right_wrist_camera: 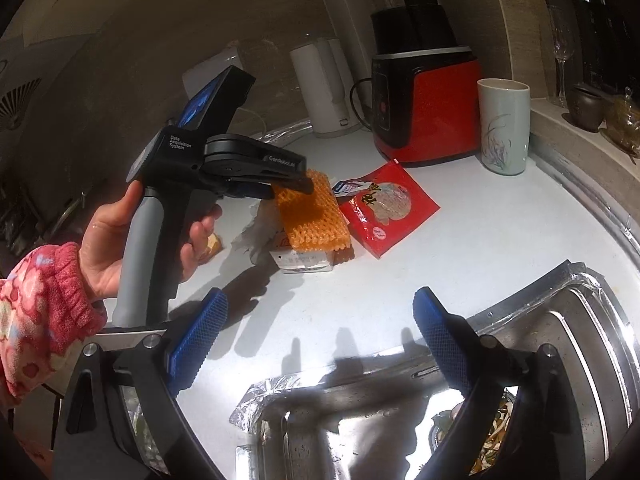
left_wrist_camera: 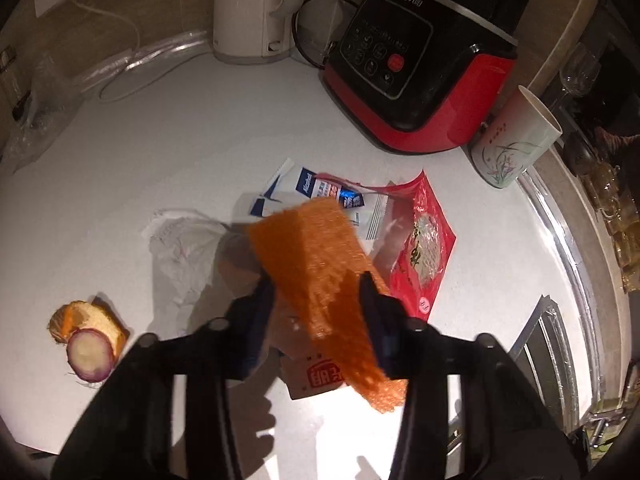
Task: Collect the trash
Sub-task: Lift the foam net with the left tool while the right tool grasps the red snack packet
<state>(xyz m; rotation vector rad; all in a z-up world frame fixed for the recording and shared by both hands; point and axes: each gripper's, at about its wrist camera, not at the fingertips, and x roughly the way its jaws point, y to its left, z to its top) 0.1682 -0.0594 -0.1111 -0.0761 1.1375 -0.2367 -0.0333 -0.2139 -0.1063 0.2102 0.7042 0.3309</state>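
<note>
One orange foam net (left_wrist_camera: 320, 280) in left gripper (left_wrist_camera: 318, 284); long axis tilted.

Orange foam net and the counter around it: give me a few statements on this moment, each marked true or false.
1. The left gripper is closed on the orange foam net. True.
2. The right gripper holds the red packet. False: its jaws stand open with nothing between them, and the red packet lies on the counter.
3. A cut onion slice lies on the counter beside a piece of bread. True.
4. The flowered cup lies tipped on its side. False: it stands upright next to the red and black appliance.
5. The sink is covered with a lid. False: it is open, with food scraps in it.
</note>
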